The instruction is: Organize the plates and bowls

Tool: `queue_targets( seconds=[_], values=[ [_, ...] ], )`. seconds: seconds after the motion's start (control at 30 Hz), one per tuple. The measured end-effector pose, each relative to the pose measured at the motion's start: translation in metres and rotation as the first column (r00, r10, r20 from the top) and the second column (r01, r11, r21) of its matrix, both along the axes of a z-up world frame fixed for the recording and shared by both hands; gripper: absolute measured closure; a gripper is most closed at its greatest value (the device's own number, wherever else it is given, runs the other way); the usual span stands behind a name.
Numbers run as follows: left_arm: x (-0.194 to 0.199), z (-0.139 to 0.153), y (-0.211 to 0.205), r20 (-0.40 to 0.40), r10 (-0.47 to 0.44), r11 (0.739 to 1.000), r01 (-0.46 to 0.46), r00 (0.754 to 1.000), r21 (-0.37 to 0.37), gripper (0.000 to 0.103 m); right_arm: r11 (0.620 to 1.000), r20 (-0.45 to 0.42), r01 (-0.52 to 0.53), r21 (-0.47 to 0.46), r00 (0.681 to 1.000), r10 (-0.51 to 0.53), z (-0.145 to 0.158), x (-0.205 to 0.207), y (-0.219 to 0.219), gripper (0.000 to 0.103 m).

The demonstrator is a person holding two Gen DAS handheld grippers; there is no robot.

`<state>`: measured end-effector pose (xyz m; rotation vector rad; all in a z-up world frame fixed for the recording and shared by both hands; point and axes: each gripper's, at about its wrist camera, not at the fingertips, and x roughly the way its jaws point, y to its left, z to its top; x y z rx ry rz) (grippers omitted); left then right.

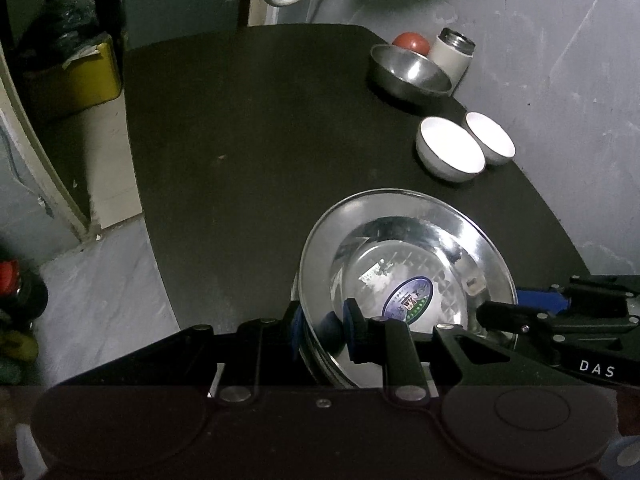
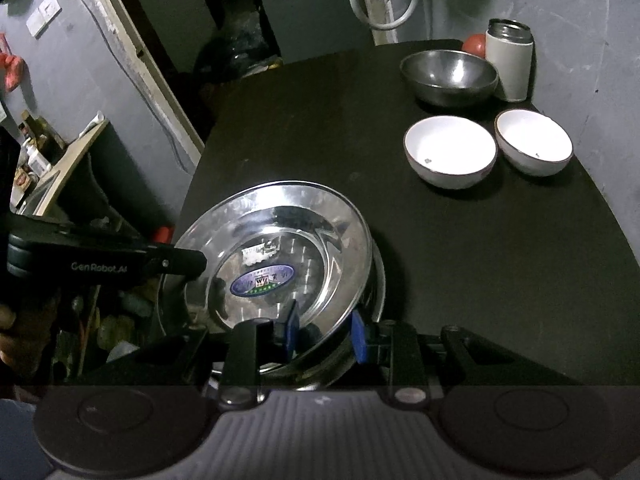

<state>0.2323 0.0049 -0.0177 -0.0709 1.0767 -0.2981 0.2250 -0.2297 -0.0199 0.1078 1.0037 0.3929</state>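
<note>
A dark round-cornered table (image 2: 480, 280) stands against a grey scuffed wall (image 2: 580, 12). Left of the table lies pale floor (image 1: 100, 280) and a cream door frame (image 2: 132, 60); beyond it hangs a white hose (image 2: 384, 20) (looped, dimly lit).

The dark table (image 2: 304, 120) lies bare across its left and far-left, while two white bowls (image 2: 450, 152), a steel bowl (image 2: 448, 76) and a flask (image 2: 510, 64) crowd the far-right edge.
</note>
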Motion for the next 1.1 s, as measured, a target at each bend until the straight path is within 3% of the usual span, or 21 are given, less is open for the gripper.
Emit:
queue_targets(
  seconds=[1.1],
  values=[
    [-0.006,-0.003,-0.014,0.010,-0.066,0.994,0.064,0.998,0.093,0.077,0.998,-0.039,-0.015,-0.062,0.999,0.013,-0.001,-0.003,0.010,0.068]
  ],
)
